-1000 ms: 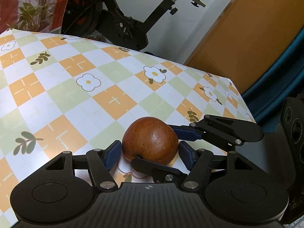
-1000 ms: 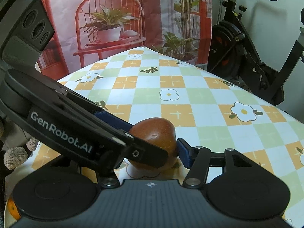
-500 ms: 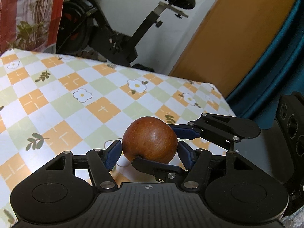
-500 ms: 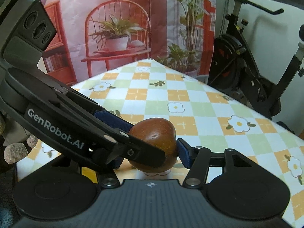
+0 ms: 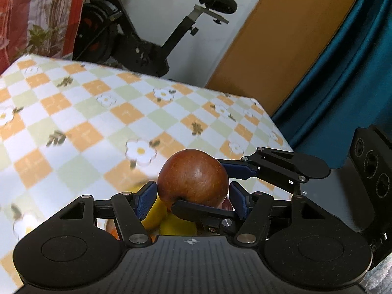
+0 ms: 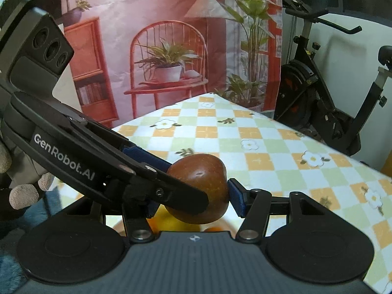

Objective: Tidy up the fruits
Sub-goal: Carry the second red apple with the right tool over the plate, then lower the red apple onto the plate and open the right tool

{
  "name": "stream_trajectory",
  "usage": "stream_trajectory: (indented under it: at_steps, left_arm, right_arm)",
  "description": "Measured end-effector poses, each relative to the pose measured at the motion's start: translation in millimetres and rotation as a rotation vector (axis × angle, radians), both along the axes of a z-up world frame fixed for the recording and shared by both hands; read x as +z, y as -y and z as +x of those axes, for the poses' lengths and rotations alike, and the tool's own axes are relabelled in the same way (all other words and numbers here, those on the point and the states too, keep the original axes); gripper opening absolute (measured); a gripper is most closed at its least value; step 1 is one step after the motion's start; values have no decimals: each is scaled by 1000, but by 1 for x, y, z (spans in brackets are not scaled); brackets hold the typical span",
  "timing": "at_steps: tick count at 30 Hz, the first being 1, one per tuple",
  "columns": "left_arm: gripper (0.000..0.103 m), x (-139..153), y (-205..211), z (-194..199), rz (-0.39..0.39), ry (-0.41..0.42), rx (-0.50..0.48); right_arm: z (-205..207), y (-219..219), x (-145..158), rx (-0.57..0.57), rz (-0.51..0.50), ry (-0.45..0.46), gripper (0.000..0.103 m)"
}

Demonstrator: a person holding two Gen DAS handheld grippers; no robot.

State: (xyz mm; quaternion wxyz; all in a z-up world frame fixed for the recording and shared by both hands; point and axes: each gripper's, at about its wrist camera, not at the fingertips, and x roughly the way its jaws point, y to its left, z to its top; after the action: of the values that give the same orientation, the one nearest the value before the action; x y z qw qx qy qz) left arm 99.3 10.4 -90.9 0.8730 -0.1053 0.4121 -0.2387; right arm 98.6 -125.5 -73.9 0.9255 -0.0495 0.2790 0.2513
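Both tools clamp one russet-brown apple [image 5: 193, 175] at the same time: the left hand-held gripper [image 5: 192, 197] presses its blue pads on the apple's two flanks, and the right hand-held gripper [image 6: 196, 193] crosses it at an angle, one blue pad against the apple's far side and the other near its base. The apple hangs clear above the desk [image 5: 73, 122] with its checked flower cloth, and directly beneath the apple lie yellow and orange fruits [image 5: 169, 223], only partly visible behind the gripper bodies; whether a bowl or plate holds them I cannot tell. The main risk, as I judge it, comes from the double grip: if the two hands drift apart or turn differently, the crossed fingers could twist the round, smooth apple out of the pads. Dropped from here it would land on the fruits below the apple, bruising them or bouncing off across the desk.
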Motion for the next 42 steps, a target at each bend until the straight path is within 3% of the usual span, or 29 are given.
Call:
stream_trajectory:
  at_steps: [9, 21, 29, 35, 42]
  left_arm:
    - [67, -18, -13, -34, 16, -69, 11]
    - [68, -27, -11, -43, -12, -71, 3]
    - [68, -25, -10, -40, -22, -51, 35]
    - [71, -20, -12, -43, -11, -10, 56]
    - [83, -16, -15, -47, -6, 28, 97]
  right_arm:
    - [-31, -17, -21, 31, 53, -69, 59]
    - [-41, -1, -45, -14, 187, -168, 59]
    - [-55, -7, -40, -45, 113, -94, 61]
    - [-65, -14, -40, -76, 29, -36, 72]
    - [-65, -16, -41, -96, -4, -26, 82]
